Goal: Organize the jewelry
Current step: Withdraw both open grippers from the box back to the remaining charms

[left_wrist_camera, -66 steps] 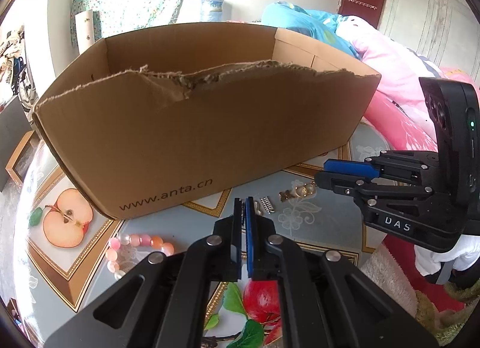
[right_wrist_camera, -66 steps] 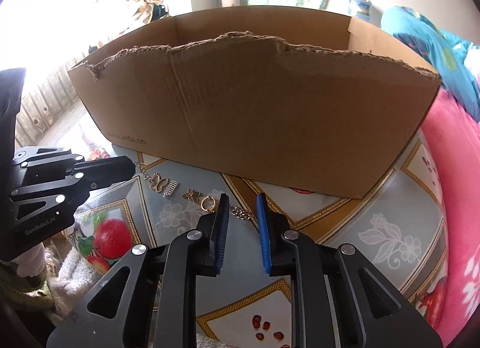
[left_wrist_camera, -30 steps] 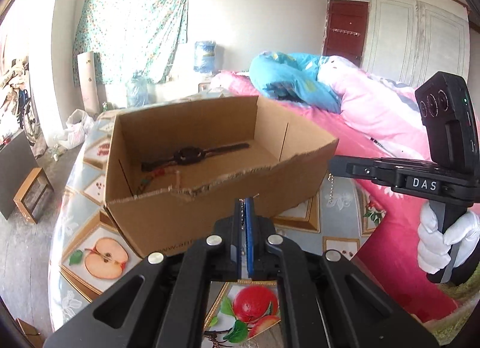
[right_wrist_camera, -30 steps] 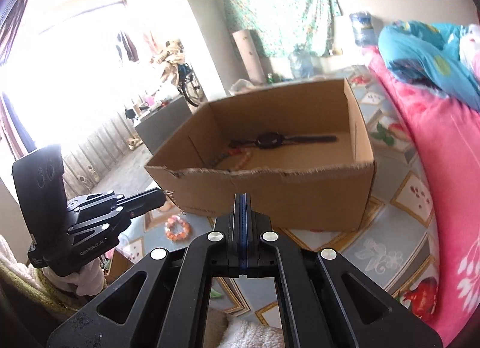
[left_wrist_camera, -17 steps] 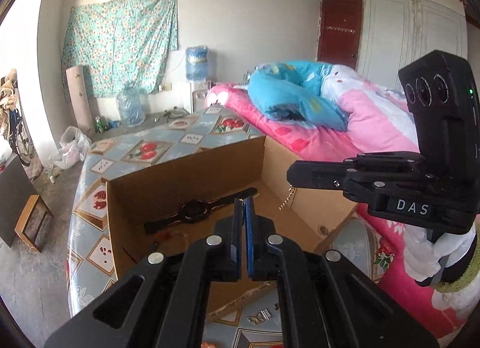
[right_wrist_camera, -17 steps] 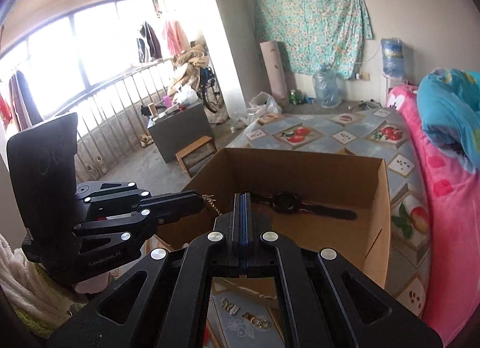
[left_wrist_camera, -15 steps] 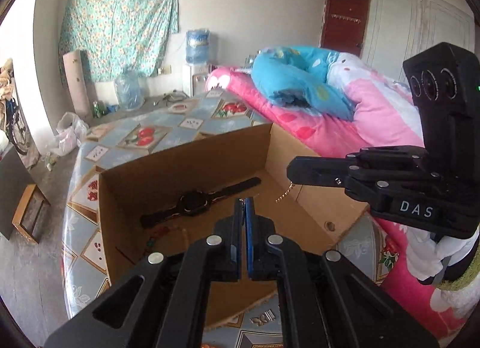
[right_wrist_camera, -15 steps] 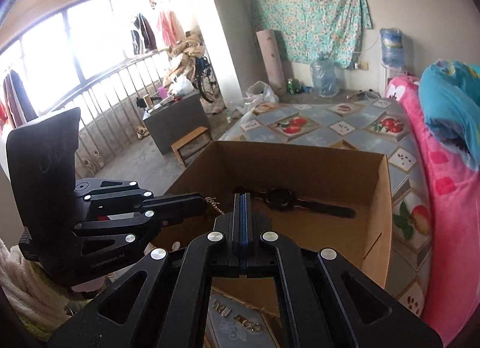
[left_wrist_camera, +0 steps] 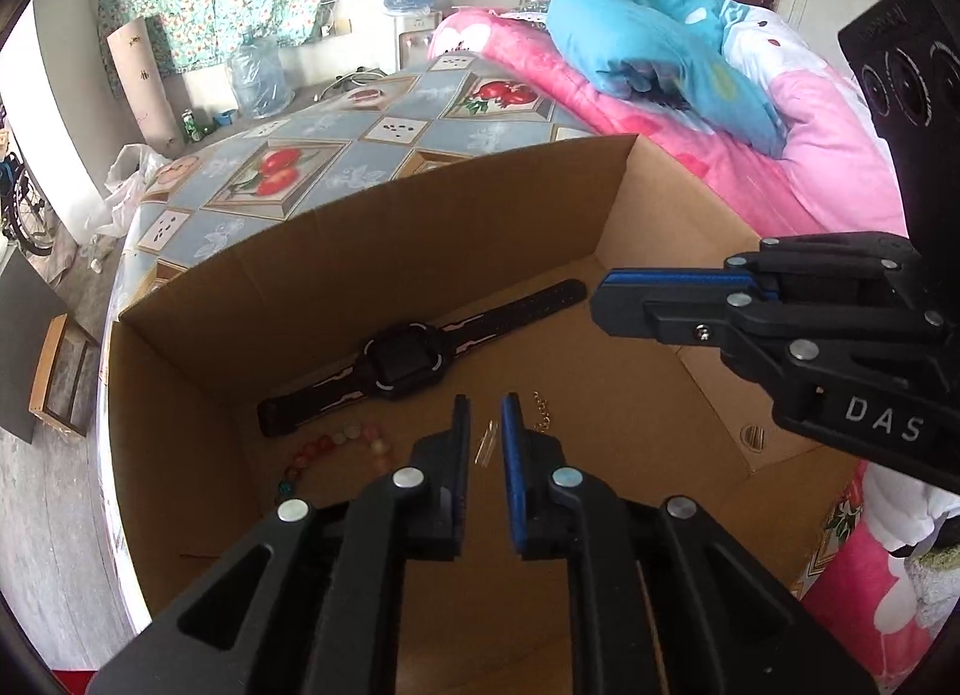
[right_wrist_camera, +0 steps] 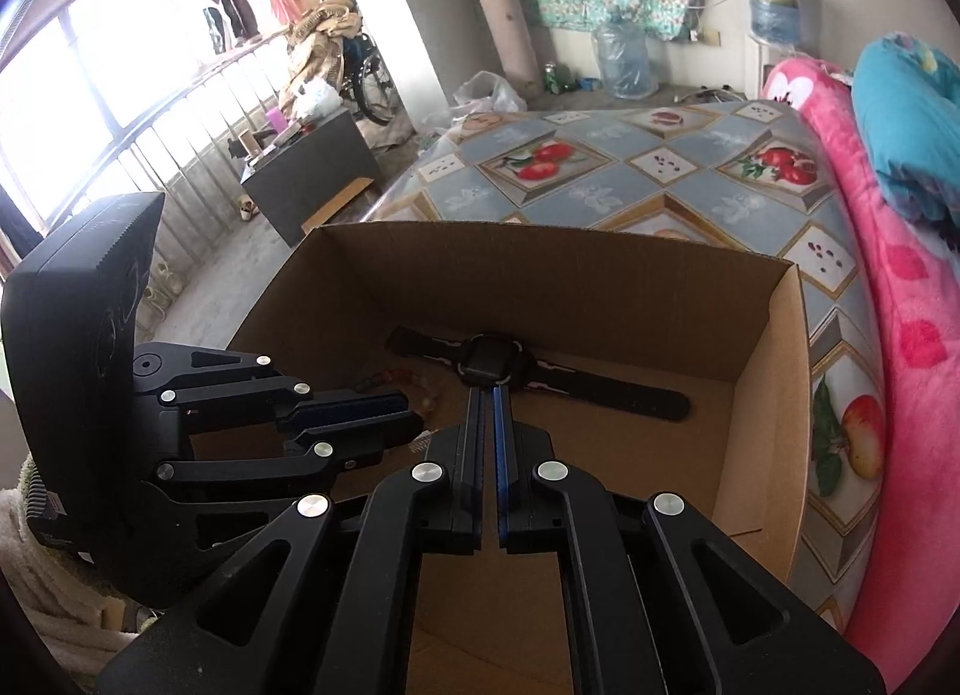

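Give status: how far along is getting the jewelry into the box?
Done: black watch and bead bracelet lie in the cardboard box. In hand: left gripper is over the box, its jaws have just been opening, and a gold chain shows by the gap, apparently released. Right gripper is shut, nothing seen in it. Left: any pieces outside the box are out of view.

Both grippers matte black w/ silver round rivets. Left gripper: blue-faced fingers. Right gripper: thin blue strips on fingers, "DAS" in white behind them. White glove on right hand, below that housing.
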`<act>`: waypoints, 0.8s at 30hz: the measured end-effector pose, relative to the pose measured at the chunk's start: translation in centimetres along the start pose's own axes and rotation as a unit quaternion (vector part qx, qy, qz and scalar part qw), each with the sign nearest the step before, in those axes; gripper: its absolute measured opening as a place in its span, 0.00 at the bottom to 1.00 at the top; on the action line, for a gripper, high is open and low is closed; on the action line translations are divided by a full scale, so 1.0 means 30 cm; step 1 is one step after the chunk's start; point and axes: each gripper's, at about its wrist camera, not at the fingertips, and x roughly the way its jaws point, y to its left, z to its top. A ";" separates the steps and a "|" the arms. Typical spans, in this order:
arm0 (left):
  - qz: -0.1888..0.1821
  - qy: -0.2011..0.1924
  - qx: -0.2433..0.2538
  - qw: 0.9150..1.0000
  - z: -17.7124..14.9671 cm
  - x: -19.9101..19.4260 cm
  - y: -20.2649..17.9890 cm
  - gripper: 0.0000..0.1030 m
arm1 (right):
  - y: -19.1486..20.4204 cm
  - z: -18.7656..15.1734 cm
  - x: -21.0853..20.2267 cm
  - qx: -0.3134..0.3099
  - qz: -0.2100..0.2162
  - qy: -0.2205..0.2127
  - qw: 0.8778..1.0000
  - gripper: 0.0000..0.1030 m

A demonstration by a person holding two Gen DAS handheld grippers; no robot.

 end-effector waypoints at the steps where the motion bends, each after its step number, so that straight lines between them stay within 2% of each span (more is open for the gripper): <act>1: -0.001 -0.001 -0.005 1.000 0.001 -0.003 0.002 0.16 | -0.007 0.001 -0.002 0.003 0.001 -0.002 1.000 0.04; 7: 0.001 -0.004 -0.007 1.000 -0.004 -0.013 0.001 0.18 | -0.040 -0.017 -0.046 0.027 0.003 -0.022 0.999 0.04; 11: -0.007 -0.027 -0.020 0.999 -0.005 -0.044 0.009 0.18 | -0.039 -0.043 -0.113 0.036 0.005 -0.043 0.998 0.04; 16: -0.009 -0.084 -0.023 0.996 -0.054 -0.147 0.009 0.19 | -0.019 -0.094 -0.196 0.033 -0.004 -0.068 0.997 0.04; 20: -0.006 -0.135 -0.031 0.990 -0.142 -0.256 0.017 0.36 | 0.007 -0.167 -0.292 0.032 -0.001 -0.109 0.994 0.05; 24: -0.005 -0.184 -0.036 0.982 -0.272 -0.362 0.030 0.42 | 0.060 -0.288 -0.359 0.021 0.011 -0.143 0.989 0.05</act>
